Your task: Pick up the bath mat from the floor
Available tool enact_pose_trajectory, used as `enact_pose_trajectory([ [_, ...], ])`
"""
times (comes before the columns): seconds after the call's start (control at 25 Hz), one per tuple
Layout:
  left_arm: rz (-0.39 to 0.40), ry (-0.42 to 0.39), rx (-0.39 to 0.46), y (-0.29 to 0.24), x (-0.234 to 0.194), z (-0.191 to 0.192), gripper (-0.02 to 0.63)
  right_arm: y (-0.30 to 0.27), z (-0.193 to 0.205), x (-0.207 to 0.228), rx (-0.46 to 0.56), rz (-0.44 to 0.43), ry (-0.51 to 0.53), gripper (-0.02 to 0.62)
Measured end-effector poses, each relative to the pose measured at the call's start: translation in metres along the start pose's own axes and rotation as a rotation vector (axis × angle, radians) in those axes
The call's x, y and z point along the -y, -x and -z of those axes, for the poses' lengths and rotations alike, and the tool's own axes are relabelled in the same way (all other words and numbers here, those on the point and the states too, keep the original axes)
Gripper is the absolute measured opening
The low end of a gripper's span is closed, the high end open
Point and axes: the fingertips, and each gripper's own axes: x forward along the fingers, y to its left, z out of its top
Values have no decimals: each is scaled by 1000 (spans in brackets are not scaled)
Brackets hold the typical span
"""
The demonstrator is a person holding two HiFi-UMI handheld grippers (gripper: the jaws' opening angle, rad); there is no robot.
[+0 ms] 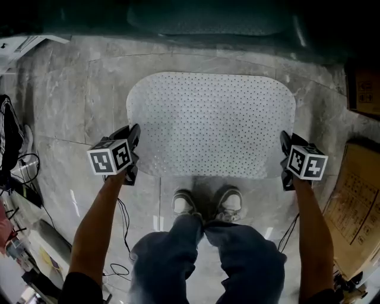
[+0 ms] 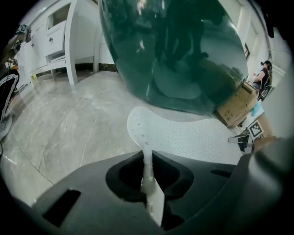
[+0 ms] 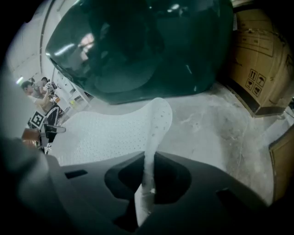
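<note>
Bath mat (image 1: pixel 211 122), white, perforated: lies on the floor (image 1: pixel 71 107), long axis 9-to-3 o'clock, its 7 o'clock corner clamped in the left gripper (image 1: pixel 132 153), its 5 o'clock corner in the right gripper (image 1: pixel 285 161).

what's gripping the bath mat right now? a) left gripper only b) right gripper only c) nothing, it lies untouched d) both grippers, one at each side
d: the left gripper and the right gripper each have jaws shut on an edge of the bath mat.

Bath mat (image 1: pixel 211 122): near corners hidden inside left tool (image 1: pixel 135 153) and right tool (image 1: pixel 285 160); dark tub (image 1: pixel 208 18), cardboard box (image 1: pixel 359 196) cropped by edges.
</note>
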Motion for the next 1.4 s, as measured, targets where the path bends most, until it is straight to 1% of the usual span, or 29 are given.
enact_pose_trajectory([
  [0.2,32,-11,11,39,26,-23,40,43,-23,-26,24,-21,15,25],
  [0.48,45,-34,32,105,53,-64,40,115,-67,-56,61,-35,44,26],
  [0.68,59,-60,57,162,76,-101,41,173,-97,-75,93,-46,47,26],
  [1.12,60,-70,126,299,114,-189,41,308,-177,-123,189,-68,3,26],
  [1.4,75,-84,137,371,145,-235,41,386,-228,-157,232,-87,31,26],
])
